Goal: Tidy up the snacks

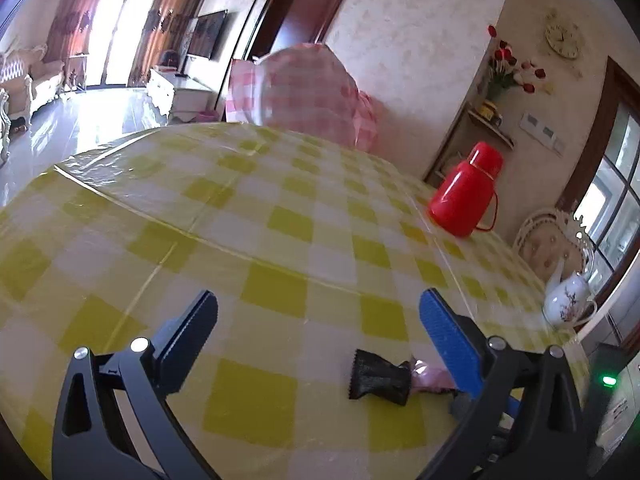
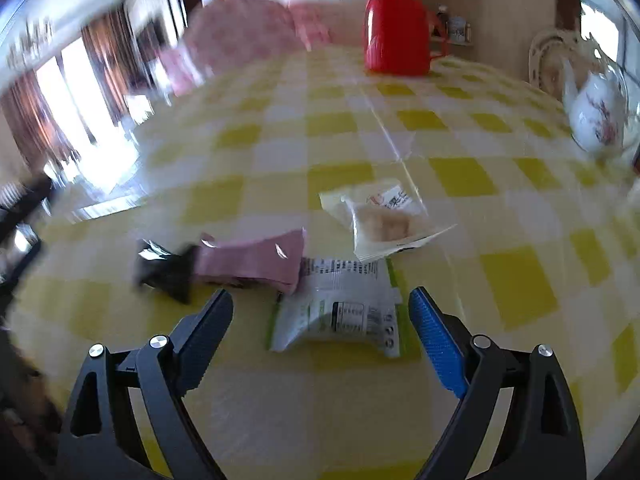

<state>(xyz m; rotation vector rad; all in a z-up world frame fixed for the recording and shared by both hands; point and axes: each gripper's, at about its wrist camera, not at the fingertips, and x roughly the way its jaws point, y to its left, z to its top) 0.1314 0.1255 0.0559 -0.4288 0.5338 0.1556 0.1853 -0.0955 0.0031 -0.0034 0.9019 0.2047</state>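
Left hand-held gripper [image 1: 318,320]: jaws spread wide, nothing between them, poised low over the bench [image 1: 280,240] with its yellow-and-white checked cover. Pink-and-black snack packet [image 1: 384,376] flat on the bench just inside the blue right-hand finger [image 1: 448,344]; black crimped end toward the centre, pink part running behind that finger. Contact between packet and finger: cannot tell.

Right hand-held gripper [image 2: 322,320]: jaws spread wide, holding nothing, above the bench. Green-edged white snack packet [image 2: 340,312] lying printed side up directly ahead, between the two fingertips and slightly beyond them. Pink-and-black snack packet [image 2: 240,264] lying to the left and a little farther off, its pink end overlapping the top left corner of the green-edged white snack packet. Clear snack packet [image 2: 384,220] with a pale piece inside, flat on the bench just beyond both, right of centre, near the green-edged white snack packet; whether they touch cannot be told. Right wrist view smeared at the left edge.

Farther back: red thermos [image 1: 464,192] upright near the far right side of the bench. White teapot [image 1: 568,300] with floral print at the right edge. Pink checked fabric [image 1: 316,92] beyond the far edge of the bench. Wall clock [image 1: 563,40] and red flowers [image 1: 512,68] on the wall side.
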